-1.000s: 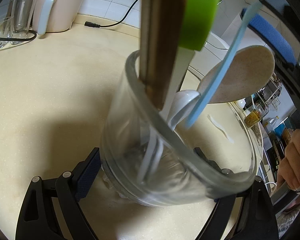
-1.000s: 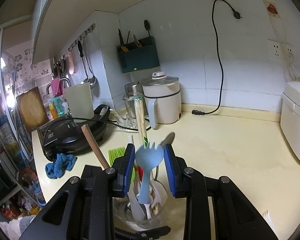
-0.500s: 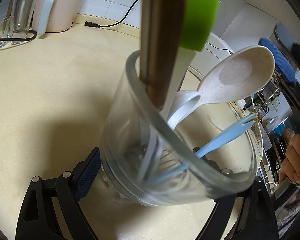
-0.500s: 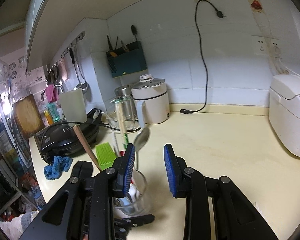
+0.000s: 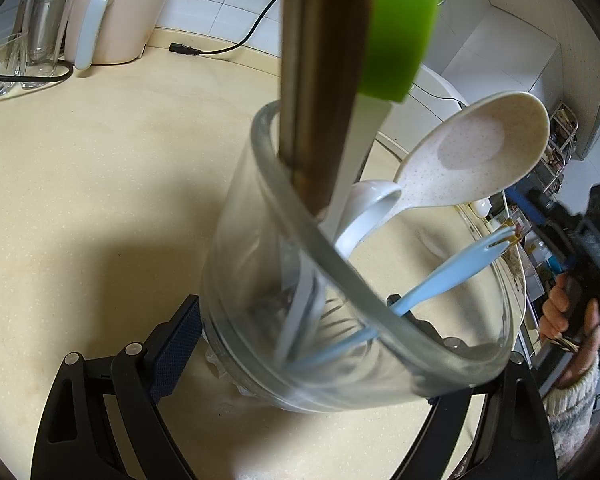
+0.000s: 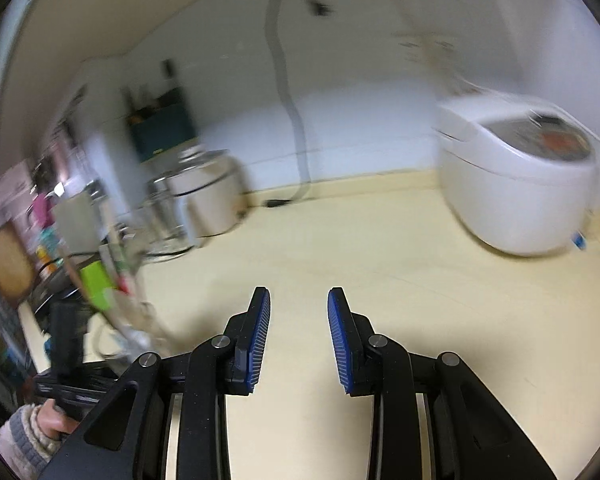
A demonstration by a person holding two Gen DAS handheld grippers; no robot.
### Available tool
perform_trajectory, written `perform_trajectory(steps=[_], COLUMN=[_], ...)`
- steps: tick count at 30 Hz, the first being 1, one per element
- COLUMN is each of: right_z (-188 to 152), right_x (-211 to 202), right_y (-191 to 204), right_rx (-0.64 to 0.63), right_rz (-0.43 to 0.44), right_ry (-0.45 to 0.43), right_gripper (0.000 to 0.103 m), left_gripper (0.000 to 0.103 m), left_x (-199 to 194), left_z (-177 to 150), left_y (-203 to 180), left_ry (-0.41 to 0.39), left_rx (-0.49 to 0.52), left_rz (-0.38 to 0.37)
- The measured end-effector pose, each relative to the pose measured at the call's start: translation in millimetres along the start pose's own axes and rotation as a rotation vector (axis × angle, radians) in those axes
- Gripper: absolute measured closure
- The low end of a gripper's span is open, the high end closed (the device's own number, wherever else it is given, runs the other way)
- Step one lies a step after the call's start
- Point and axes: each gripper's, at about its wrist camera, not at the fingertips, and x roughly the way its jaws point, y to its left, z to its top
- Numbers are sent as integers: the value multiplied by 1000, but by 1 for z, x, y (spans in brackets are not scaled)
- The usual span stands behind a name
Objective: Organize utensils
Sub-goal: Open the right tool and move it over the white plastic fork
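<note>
Cream-coloured counter [image 6: 379,248] stretched ahead of both my claws, with white tiled wall behind it and a white rice cooker [image 6: 519,192] off to the front right of my right claw [image 6: 298,312]. That right claw was released, its blue pads parted with only bare counter showing between them; its view was smeared with blur. My left claw [image 5: 300,332] was clenched around the base of a clear glass jar [image 5: 260,280], the pads pressing on either side of it. Inside the jar stood a wooden-handled utensil [image 5: 323,80], a green silicone brush [image 5: 399,28], a speckled beige spoon [image 5: 471,152], a white spoon [image 5: 363,216] and a light blue fork [image 5: 451,272] that leaned toward the jar's right rim. Far left of my right claw the jar appeared only as a blur. A white kettle [image 5: 116,8] stood well ahead of my left claw, to its left.
</note>
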Motion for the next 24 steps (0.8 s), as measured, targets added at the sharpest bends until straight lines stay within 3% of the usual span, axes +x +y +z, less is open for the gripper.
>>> perform_trajectory(steps=[5,9,18,24], right_z=[-17,-30,-43,-48], right_x=[-6,0,29,41], right_y=[-59,-90,-88,-94], right_rx=[119,217,182,195], right_rz=[-115,-151,-181,-202], right_ry=[15,81,210,250], right_gripper=[73,73,73,73], left_gripper=[12,12,12,12], left_x=[0,0,0,0], left_z=[0,0,0,0], left_y=[0,1,1,1], left_ry=[0,0,0,0], left_rx=[0,0,0,-1], left_rz=[0,0,0,-1])
